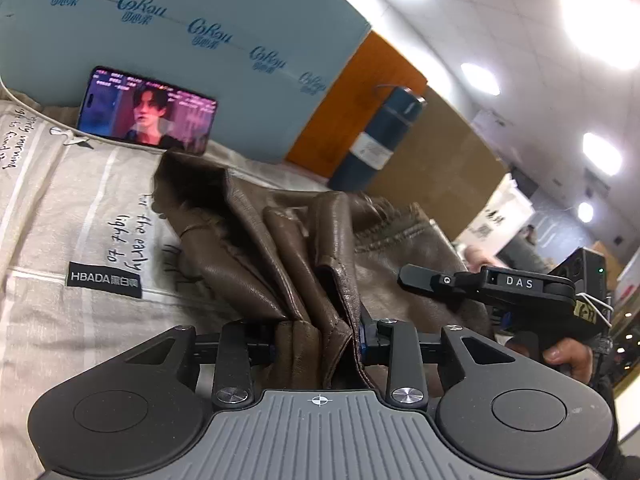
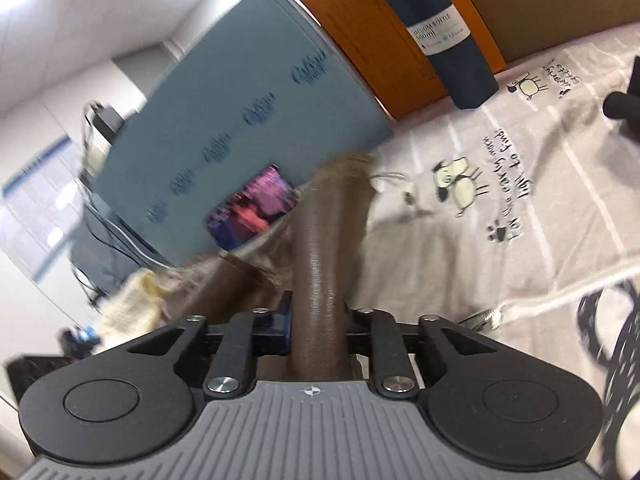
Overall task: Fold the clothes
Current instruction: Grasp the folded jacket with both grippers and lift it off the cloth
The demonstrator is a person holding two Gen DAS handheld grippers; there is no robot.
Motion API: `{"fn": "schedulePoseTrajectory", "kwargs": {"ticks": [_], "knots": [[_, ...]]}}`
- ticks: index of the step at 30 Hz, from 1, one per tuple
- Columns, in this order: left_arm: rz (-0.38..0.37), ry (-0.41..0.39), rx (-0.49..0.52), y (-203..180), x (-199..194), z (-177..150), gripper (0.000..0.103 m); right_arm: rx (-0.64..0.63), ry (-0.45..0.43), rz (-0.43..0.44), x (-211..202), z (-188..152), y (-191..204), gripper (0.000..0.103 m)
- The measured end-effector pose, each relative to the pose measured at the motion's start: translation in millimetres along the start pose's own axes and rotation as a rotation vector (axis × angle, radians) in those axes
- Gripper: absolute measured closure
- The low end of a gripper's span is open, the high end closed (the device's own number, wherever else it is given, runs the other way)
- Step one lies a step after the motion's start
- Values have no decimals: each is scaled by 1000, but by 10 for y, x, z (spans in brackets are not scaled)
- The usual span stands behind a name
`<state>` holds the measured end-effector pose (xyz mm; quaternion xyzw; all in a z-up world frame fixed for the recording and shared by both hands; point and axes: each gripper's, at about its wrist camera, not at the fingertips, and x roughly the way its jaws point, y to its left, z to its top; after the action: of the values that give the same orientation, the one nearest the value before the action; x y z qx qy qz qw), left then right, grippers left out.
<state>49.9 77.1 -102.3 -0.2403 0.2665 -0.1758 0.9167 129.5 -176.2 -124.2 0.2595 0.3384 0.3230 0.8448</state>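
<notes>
A brown leather garment (image 1: 280, 240) lies bunched in folds on a beige printed sheet (image 1: 60, 220). My left gripper (image 1: 318, 344) is shut on a thick bunch of its folds at the near edge. My right gripper (image 2: 316, 336) is shut on a brown strip of the same garment (image 2: 324, 248), which runs straight out from the jaws, lifted above the sheet (image 2: 520, 200); this view is motion-blurred. The right gripper also shows in the left wrist view (image 1: 408, 276), held by a hand at the garment's right side.
A phone (image 1: 148, 110) playing video leans on a blue-grey box (image 1: 180, 40) at the back. A dark blue bottle (image 1: 376, 140) stands beside an orange box (image 1: 360, 92). In the right wrist view, the bottle (image 2: 452, 40) stands far right and cables (image 2: 100, 208) hang at left.
</notes>
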Motion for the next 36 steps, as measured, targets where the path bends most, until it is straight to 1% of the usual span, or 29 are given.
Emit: {"fn": "schedulePoseTrajectory", "kwargs": {"ticks": [3,6,9,11,13,17,21,24,27,29,32,36], "knots": [[-19,-20,14,-61,-140,-43,76,45,5,18,-72,-57,148,89],[-23,-58,19,-76,-353,-100,76,59,8,64,-124,-104,334,89],[-18,-120,3,-17,-651,-139,76,36,14,119,-122,-150,580,89],[4,-183,-20,57,-899,-187,77,13,27,163,-62,-204,763,89],[38,-242,-46,123,-1136,-258,77,8,50,216,72,-256,923,89],[122,-342,-72,288,-1588,-370,77,-11,131,309,458,-369,1265,89],[220,-446,-103,453,-1977,-376,77,-61,193,398,871,-464,1713,89],[297,-540,-112,561,-2212,-381,77,-96,219,474,1219,-521,2052,89],[377,-616,-173,704,-2332,-400,77,-120,255,511,1596,-626,2368,89],[423,-650,-192,781,-2378,-373,77,-150,274,526,1787,-700,2552,89],[478,-693,-186,890,-2493,-225,77,-170,284,563,1987,-777,2775,89],[522,-748,-148,995,-2563,52,78,-192,238,601,2181,-675,3003,89]]}}
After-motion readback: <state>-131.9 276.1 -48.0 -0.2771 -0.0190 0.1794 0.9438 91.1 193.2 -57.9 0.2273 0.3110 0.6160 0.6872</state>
